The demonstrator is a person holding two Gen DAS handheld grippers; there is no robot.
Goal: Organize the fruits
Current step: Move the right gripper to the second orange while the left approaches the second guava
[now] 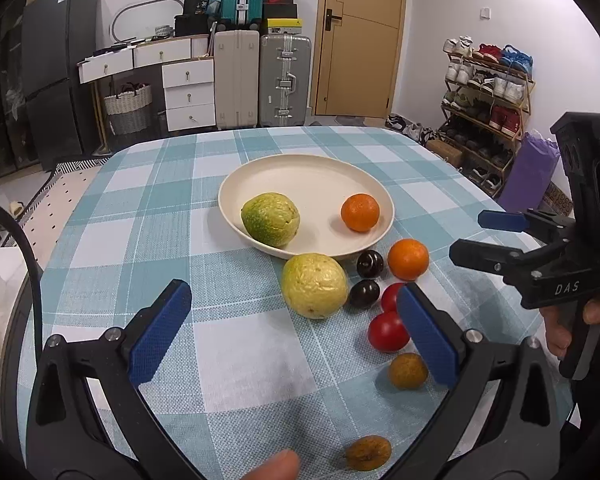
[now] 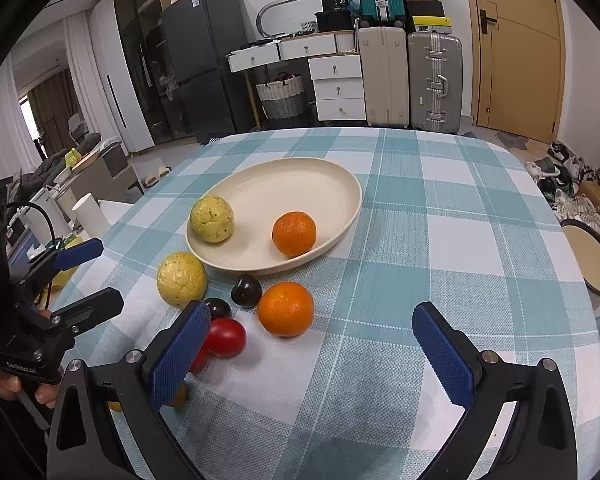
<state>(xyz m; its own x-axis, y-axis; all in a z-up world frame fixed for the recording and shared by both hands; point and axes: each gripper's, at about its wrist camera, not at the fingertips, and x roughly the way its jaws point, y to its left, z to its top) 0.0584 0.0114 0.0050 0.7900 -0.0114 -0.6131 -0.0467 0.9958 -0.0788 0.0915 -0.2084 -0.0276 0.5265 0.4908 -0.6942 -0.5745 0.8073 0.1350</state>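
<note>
Both hand-held grippers, left (image 1: 292,336) and right (image 2: 308,352), gape wide, empty. Loose orange (image 2: 286,309) ahead of your right hand-held gripper: a nudge rolls it into the plums (image 2: 246,290).

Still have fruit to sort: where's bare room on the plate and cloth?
Plate: its far half is bare, behind the guava and orange. Cloth: bare right of the plate. Crowded: the fruit cluster at the plate's near rim.
</note>
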